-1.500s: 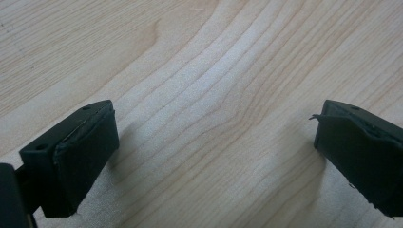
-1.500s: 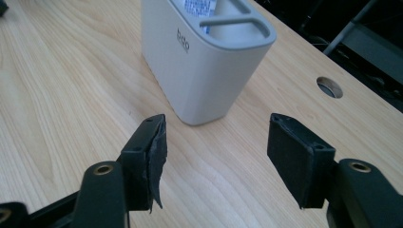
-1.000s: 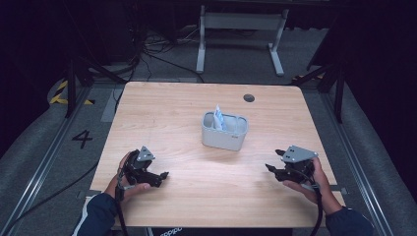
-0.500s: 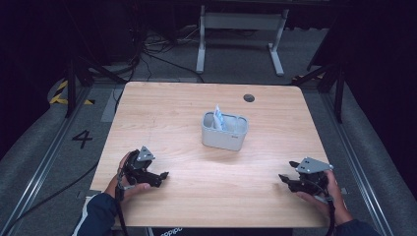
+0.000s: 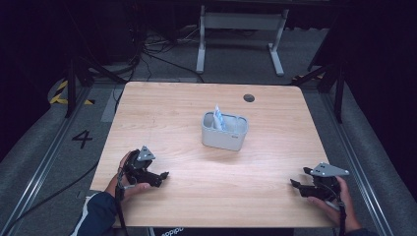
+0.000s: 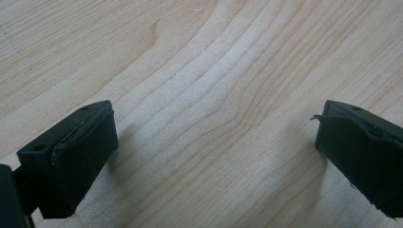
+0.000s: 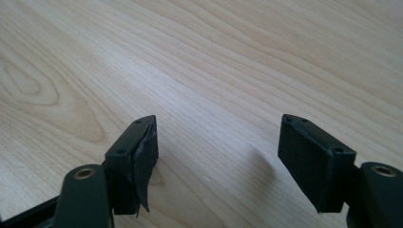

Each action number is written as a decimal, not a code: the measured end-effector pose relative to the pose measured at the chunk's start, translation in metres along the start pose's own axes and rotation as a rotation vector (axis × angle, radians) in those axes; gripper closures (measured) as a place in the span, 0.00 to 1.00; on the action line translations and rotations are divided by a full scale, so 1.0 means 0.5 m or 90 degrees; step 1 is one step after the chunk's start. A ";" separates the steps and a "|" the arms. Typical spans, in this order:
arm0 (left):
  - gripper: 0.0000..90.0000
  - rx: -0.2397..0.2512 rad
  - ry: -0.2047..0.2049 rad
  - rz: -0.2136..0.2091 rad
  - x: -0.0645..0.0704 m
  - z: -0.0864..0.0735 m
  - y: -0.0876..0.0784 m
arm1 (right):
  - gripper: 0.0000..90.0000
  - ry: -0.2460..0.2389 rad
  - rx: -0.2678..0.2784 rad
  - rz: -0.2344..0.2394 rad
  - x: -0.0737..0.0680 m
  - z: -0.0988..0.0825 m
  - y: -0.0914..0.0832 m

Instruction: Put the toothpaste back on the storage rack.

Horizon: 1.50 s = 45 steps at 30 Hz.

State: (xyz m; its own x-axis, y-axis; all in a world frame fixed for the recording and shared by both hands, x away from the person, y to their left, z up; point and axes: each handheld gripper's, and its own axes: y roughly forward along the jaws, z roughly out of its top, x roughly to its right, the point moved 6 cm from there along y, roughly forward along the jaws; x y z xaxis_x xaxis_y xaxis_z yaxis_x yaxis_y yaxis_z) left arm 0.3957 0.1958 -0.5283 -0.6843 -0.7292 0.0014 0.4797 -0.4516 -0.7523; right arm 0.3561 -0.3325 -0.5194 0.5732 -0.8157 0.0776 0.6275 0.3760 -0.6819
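Left gripper (image 5: 158,177) is sitting at the table's (image 5: 275,147) near-left corner, held in the left hand (image 5: 129,179), jaws gaping wide with nothing but bare wood between them. From its own view the tips (image 6: 216,156) are hovering just over the grain and casting shadows on it; whether they are touching the wood is hard to call. The left sleeve is getting cut off by the bottom edge of the high view.

Bin (image 5: 225,131), grey, is standing mid-table, well apart from both grippers. Something white and blue (image 5: 218,118) is sticking up out of its left end; too small to identify, and the rest of the inside is hidden by the wall. A dark round spot (image 5: 249,98) is showing on the far right of the tabletop; can't tell what it is.

Right gripper (image 5: 296,178) is resting low at the near-right corner in the right hand (image 5: 334,196), jaws pointing left. They have just been opening and are now standing apart, empty. Its own view (image 7: 216,161) is showing plain wood between the pads; the left pad's (image 7: 145,156) lining looks frayed at the edge. The wrist is running off the frame bottom.
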 end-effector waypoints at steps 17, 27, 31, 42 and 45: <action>0.01 0.000 0.001 -0.002 0.000 0.000 0.000 | 0.27 0.076 0.015 0.000 0.037 -0.019 0.004; 0.01 -0.002 -0.004 0.003 0.001 0.000 0.000 | 0.25 0.071 0.013 0.002 0.039 -0.017 0.008; 0.01 -0.004 -0.009 0.001 0.003 -0.001 0.000 | 0.25 0.071 0.012 0.002 0.039 -0.016 0.008; 0.01 -0.004 -0.008 0.002 0.003 -0.001 0.000 | 0.24 0.070 0.011 0.003 0.040 -0.014 0.011; 0.01 -0.004 -0.009 0.001 0.003 -0.001 0.000 | 0.23 0.071 0.012 0.004 0.041 -0.013 0.012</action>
State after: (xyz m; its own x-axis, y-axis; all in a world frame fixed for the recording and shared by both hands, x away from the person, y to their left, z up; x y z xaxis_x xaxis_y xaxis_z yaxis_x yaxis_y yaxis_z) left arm 0.3943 0.1951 -0.5285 -0.6758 -0.7370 0.0100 0.4769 -0.4477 -0.7564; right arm 0.3684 -0.3496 -0.5266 0.5158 -0.8566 -0.0093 0.6341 0.3891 -0.6682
